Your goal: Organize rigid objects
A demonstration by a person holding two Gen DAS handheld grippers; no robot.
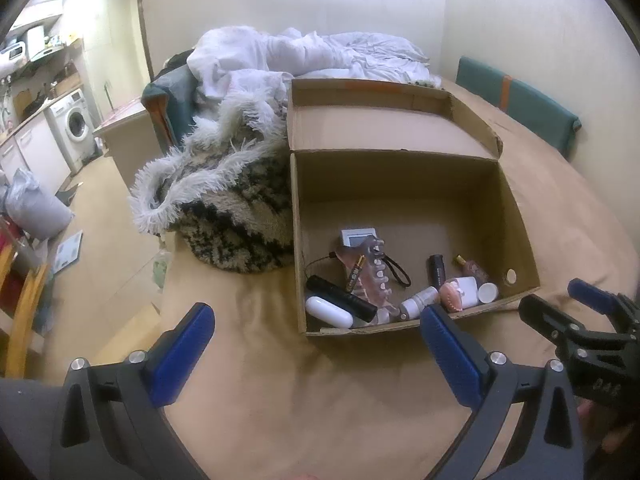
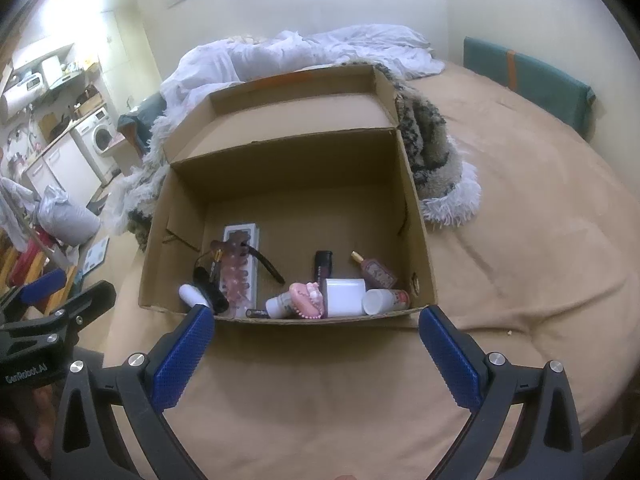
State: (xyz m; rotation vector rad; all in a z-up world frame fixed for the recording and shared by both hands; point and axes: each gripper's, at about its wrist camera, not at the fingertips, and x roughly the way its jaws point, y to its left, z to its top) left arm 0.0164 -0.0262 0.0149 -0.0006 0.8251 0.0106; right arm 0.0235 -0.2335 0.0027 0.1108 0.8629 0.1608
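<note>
On the tan bed, one open cardboard box (image 2: 420, 240), two perfume bottles (image 2: 376, 270), left tool (image 1: 316, 344) and right tool (image 2: 316, 342) both spread, empty.

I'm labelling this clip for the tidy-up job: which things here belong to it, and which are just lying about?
Job: cardboard box, white capsule, black flashlight, perfume bottle, both open grippers.
Lying about: shaggy rug, white duvet, washing machine.

Shaggy rug (image 1: 224, 216) beside rumpled white bedding (image 1: 304, 56) — washing machine (image 1: 76, 124) beyond.
</note>
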